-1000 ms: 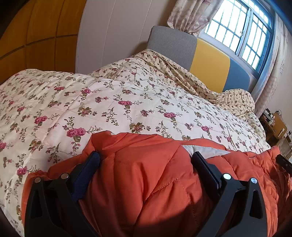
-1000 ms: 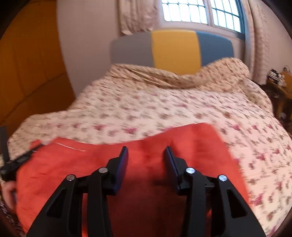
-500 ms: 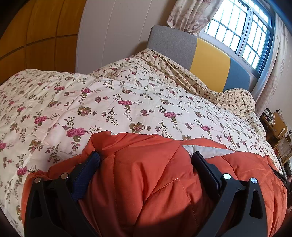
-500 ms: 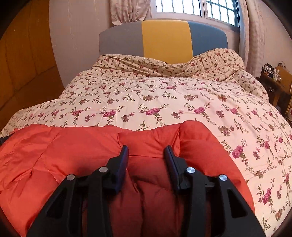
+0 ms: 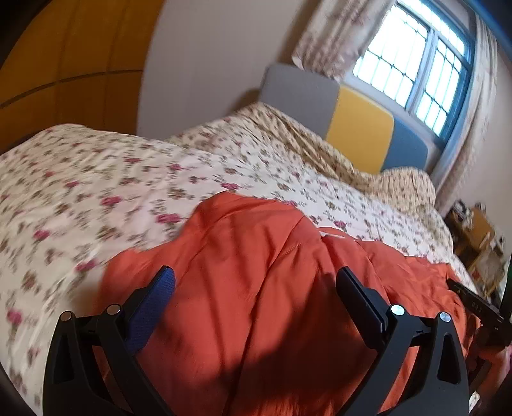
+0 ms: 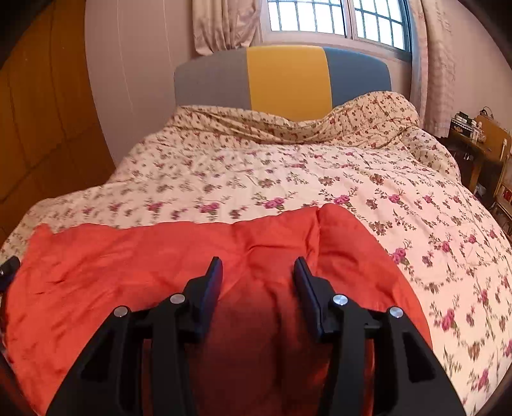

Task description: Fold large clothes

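An orange padded jacket (image 5: pixel 256 288) lies spread across the near part of the bed; in the right wrist view the orange jacket (image 6: pixel 144 256) reaches from the left edge to past the middle. My left gripper (image 5: pixel 254 275) hovers over it with its jaws wide apart, and the pads do not press the fabric. The jaws of my right gripper (image 6: pixel 258 265) are opening; a shaded fold of jacket lies between and under them, with no pad pinching it. The right gripper (image 5: pixel 473 304) also shows at the left wrist view's right edge.
A floral quilt (image 6: pixel 288 179) covers the bed up to a grey, yellow and blue headboard (image 6: pixel 284 80) under a barred window (image 6: pixel 336 16). Wooden wardrobe panels (image 5: pixel 64 70) stand on the left. A cluttered wooden side table (image 6: pixel 480 140) stands on the right.
The left gripper drew back and rose off the jacket bulge that sat between its jaws. The right jaws widened and the pinched fold between them flattened.
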